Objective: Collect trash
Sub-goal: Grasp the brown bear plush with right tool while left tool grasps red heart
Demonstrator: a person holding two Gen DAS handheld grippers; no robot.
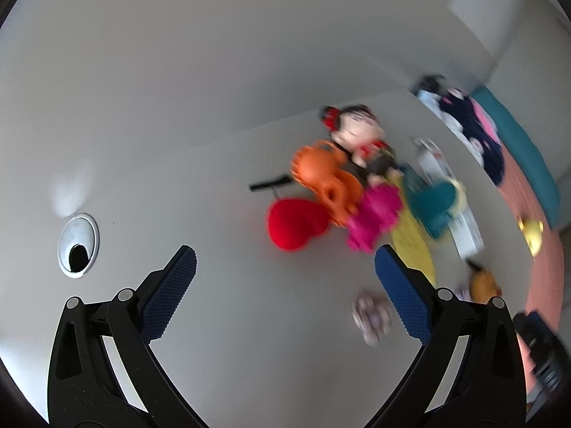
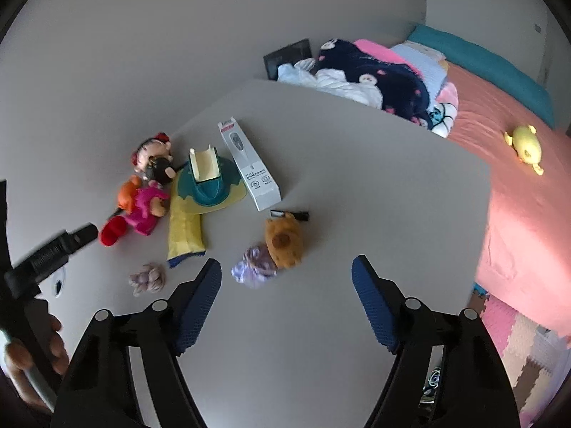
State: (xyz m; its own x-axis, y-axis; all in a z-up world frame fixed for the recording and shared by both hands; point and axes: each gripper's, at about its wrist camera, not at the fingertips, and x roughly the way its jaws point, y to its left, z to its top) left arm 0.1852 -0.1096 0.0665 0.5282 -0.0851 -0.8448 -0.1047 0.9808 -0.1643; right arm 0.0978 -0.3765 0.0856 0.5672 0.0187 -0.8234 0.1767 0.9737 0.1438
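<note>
Two crumpled paper wads lie on the white table [image 2: 357, 185]: a greyish one [image 2: 147, 278] at the left and a pale purple one [image 2: 254, 267] against a brown plush toy [image 2: 283, 237]. The greyish wad shows blurred in the left wrist view [image 1: 371, 315], just inside the right finger. My left gripper [image 1: 285, 271] is open and empty above the table. My right gripper [image 2: 287, 274] is open and empty, with the purple wad just beyond its left finger. The left gripper's body [image 2: 53, 249] shows at the left edge of the right wrist view.
Toys cluster at the table's left: a doll [image 2: 153, 157], an orange and pink toy [image 2: 142, 203], a red piece [image 2: 112, 232], a teal and yellow toy [image 2: 203, 185], a white box [image 2: 249, 167]. A cable grommet [image 1: 78, 244] sits in the table. A pink bed [image 2: 517, 178] with bedding lies at the right.
</note>
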